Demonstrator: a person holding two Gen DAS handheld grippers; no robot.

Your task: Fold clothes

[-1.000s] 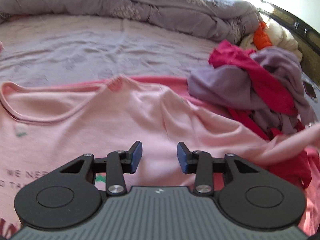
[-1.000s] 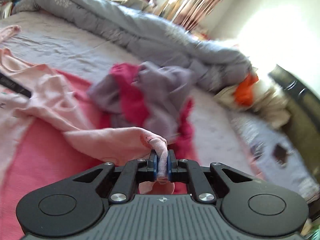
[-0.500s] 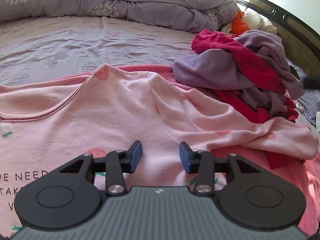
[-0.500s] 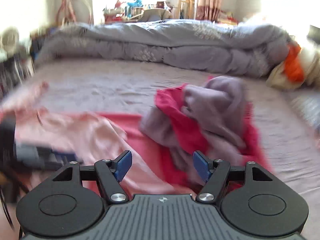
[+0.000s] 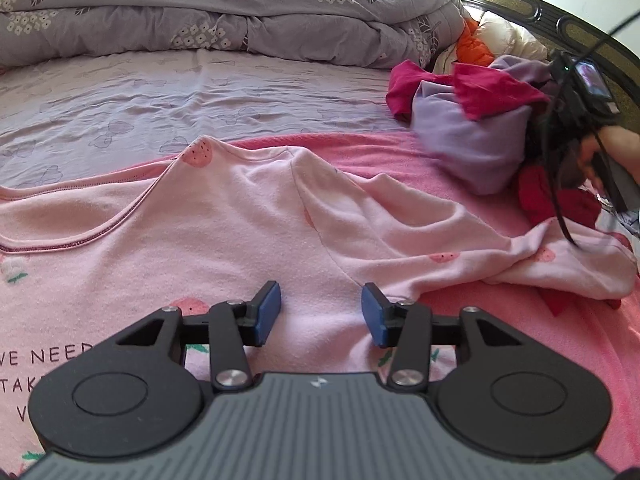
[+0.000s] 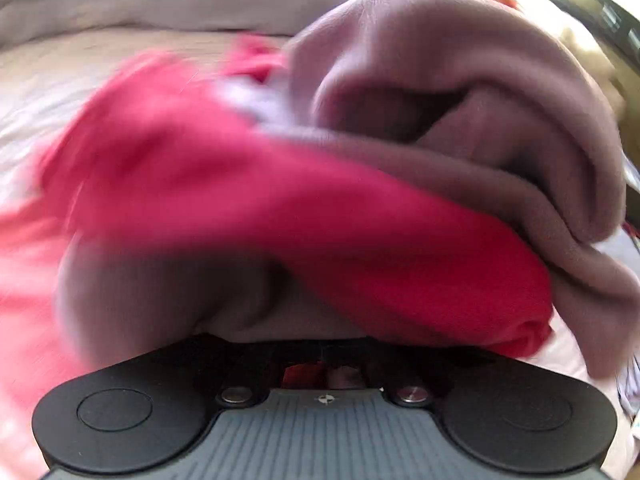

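The left hand-held gripper (image 5: 321,312) hovers low over the chest of a pale pink T-shirt (image 5: 208,232) spread on the bed (image 5: 168,92), its blue pads (image 5: 267,311) apart with nothing between them; the jaws have just been opening a little. The shirt lies face up on a brighter pink cloth (image 5: 400,152), collar to the left, its right sleeve (image 5: 500,256) trailing in loose wrinkles toward the near right.

The right hand-held gripper (image 6: 322,364) is buried in the crumpled pile of red and mauve clothes (image 5: 472,120) at the far right of the bed, beyond the sleeve. Its jaws have just been closing and now stand fully shut; cloth covers the fingertips, so whether they pinch any fabric cannot be told from the blurred view.

The step in hand appears to be clearing that pile away from the shirt before folding. To do it well, the right side would need to move the heap without snagging the sleeve lying just beside it, while the left side steadies the shirt body so it stays flat. A grey quilt (image 5: 224,20) is bunched along the far edge.
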